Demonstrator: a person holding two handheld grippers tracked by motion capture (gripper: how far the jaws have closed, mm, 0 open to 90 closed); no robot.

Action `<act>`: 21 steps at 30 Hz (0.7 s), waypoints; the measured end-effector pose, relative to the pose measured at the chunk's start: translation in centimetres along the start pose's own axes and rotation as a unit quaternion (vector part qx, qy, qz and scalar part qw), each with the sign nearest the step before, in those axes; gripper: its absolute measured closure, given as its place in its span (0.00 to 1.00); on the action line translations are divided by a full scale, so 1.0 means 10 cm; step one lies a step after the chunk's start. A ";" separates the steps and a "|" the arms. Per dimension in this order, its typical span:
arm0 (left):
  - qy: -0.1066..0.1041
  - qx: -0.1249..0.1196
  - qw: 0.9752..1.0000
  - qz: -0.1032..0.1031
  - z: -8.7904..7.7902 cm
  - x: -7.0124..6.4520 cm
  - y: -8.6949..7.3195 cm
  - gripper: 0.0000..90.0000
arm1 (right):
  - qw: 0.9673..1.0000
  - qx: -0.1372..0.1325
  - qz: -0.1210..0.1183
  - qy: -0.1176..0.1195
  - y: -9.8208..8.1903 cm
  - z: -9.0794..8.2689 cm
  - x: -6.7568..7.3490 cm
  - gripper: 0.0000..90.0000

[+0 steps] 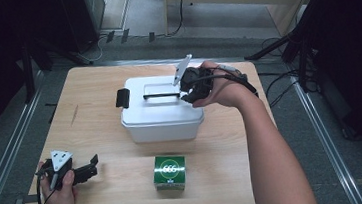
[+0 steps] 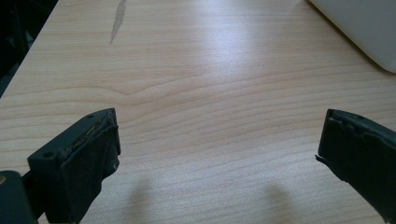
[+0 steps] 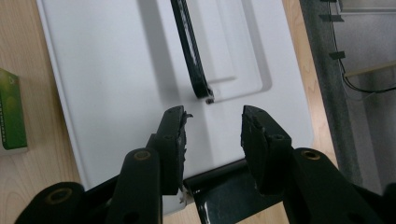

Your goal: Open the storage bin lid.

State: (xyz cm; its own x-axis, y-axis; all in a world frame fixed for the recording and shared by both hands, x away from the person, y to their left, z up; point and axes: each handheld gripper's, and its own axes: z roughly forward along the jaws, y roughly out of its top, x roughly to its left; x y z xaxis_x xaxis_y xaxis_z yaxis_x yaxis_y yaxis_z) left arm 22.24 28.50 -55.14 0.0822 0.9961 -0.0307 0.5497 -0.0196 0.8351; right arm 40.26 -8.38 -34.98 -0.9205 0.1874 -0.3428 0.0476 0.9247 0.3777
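A light wooden table top (image 1: 95, 120) with a smooth, faintly sheeny laminate finish and fine printed grain is seen; a dull grey scuff (image 2: 117, 21) marks it towards its left edge. The white rectangular plastic box (image 1: 163, 116) looks smooth and satin, its lid (image 3: 116, 70) evenly matt. Its black carrying handle (image 3: 191, 56) and black side latch (image 3: 224, 191) are glossy plastic. The green cardboard carton (image 1: 169, 172) near the front edge appears printed and slightly glossy. Matt black, worn, rough padding covers the fingertips (image 2: 93, 149) of the left gripper (image 2: 217, 140).
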 end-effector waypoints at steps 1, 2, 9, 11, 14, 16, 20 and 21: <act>0.000 -0.002 1.000 -0.002 0.00 0.00 0.00 0.00 | 1.000 0.002 -0.005 -0.001 0.05 -0.01 0.00 0.70; 0.000 -0.002 1.000 -0.001 0.00 0.00 0.00 0.00 | 1.000 0.002 -0.005 -0.001 0.05 -0.01 0.00 0.70; 0.001 -0.004 1.000 -0.005 0.00 0.01 0.00 0.00 | 0.999 0.018 -0.028 0.004 0.22 0.01 0.03 0.76; 0.001 -0.003 1.000 -0.005 0.00 0.01 0.00 0.00 | 0.999 0.022 -0.031 0.006 0.27 0.02 0.03 0.77; 0.000 -0.002 1.000 -0.004 0.00 0.01 0.00 0.00 | 0.999 0.023 -0.039 0.011 0.33 0.03 0.04 0.78; -0.001 -0.002 1.000 -0.004 0.00 0.01 0.00 0.00 | 0.999 0.024 -0.040 0.013 0.37 0.04 0.04 0.79; -0.003 0.000 1.000 -0.005 0.00 0.02 0.00 0.00 | 0.998 0.030 -0.050 0.011 0.45 0.07 0.04 0.79; -0.004 0.001 1.000 -0.005 0.00 0.02 0.00 0.00 | 0.998 0.035 -0.053 0.012 0.48 0.08 0.04 0.81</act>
State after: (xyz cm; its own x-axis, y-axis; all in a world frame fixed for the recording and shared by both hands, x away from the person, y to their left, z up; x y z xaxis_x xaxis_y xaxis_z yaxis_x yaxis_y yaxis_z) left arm 22.24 28.68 -55.13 0.0836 0.9956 -0.0427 0.5516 -0.0106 0.8341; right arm 40.42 -3.56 -34.03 -0.9307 0.0796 -0.3571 -0.0250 0.9599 0.2791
